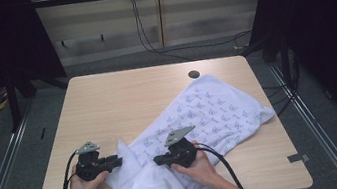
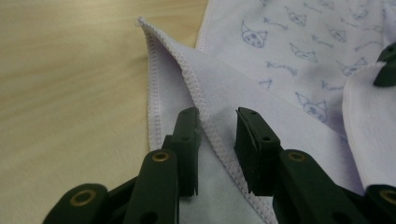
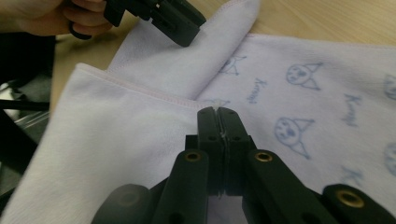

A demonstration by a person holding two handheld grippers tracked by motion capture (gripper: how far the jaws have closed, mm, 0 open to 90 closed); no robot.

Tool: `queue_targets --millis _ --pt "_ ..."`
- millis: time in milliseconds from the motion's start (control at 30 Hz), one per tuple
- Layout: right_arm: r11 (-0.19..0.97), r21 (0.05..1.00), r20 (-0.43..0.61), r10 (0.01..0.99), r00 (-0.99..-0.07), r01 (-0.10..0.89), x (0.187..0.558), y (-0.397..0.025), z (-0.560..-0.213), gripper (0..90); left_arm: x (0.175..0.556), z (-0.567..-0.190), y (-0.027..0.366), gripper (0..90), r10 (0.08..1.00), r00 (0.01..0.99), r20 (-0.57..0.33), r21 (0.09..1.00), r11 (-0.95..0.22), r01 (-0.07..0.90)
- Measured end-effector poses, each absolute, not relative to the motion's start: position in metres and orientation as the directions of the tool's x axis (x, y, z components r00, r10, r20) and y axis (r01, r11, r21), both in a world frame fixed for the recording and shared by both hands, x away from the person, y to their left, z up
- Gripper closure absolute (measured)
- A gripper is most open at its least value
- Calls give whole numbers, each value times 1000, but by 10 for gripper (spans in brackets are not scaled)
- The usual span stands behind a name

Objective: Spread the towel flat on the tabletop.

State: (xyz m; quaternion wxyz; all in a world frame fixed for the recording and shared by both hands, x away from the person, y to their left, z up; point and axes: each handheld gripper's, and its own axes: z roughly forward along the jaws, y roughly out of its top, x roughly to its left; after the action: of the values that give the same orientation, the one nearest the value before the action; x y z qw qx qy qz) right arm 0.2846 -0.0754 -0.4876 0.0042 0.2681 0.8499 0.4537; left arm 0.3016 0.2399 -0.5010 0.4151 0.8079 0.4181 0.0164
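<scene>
A white towel (image 1: 209, 108) printed with small blue cat faces lies slantwise across the right half of the wooden table (image 1: 121, 96); its near end is rumpled and hangs over the front edge. My left gripper (image 1: 116, 161) is at the towel's left corner. In the left gripper view it (image 2: 217, 121) is open, with the towel's stitched hem (image 2: 196, 88) running between its jaws. My right gripper (image 1: 158, 160) rests on the towel's near part. In the right gripper view it (image 3: 218, 114) is shut on the hemmed edge of a folded-over layer of the towel (image 3: 140, 121).
A dark round cable hole (image 1: 194, 74) sits near the table's far edge, just beyond the towel. The left half of the tabletop is bare wood. Cables (image 1: 160, 50) trail on the floor behind the table, and dark curtains stand at both sides.
</scene>
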Motion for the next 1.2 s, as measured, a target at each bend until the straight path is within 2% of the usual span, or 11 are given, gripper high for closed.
queue_targets --millis 200,367,567,767,867,1000,1200 --pt "395 783 324 401 -857 481 270 -117 -475 893 274 -497 238 700 655 685 -321 664 -360 656" --pt "367 797 313 429 -848 479 258 -150 -464 893 266 -491 240 685 621 705 -342 695 -338 635" --pt "318 805 322 476 -818 501 244 -193 -459 893 291 -479 253 617 663 662 -349 756 -218 617" --pt "326 795 295 528 -796 511 234 -214 -462 893 322 -487 265 607 700 615 -364 742 -182 645" --pt "313 792 290 564 -773 525 237 -226 -464 892 328 -488 262 606 701 613 -363 737 -187 650" --pt "294 777 292 615 -733 557 246 -244 -470 892 335 -490 246 562 678 647 -350 745 -217 631" --pt "315 759 273 640 -718 570 249 -249 -477 892 339 -500 225 513 648 690 -323 712 -314 628"
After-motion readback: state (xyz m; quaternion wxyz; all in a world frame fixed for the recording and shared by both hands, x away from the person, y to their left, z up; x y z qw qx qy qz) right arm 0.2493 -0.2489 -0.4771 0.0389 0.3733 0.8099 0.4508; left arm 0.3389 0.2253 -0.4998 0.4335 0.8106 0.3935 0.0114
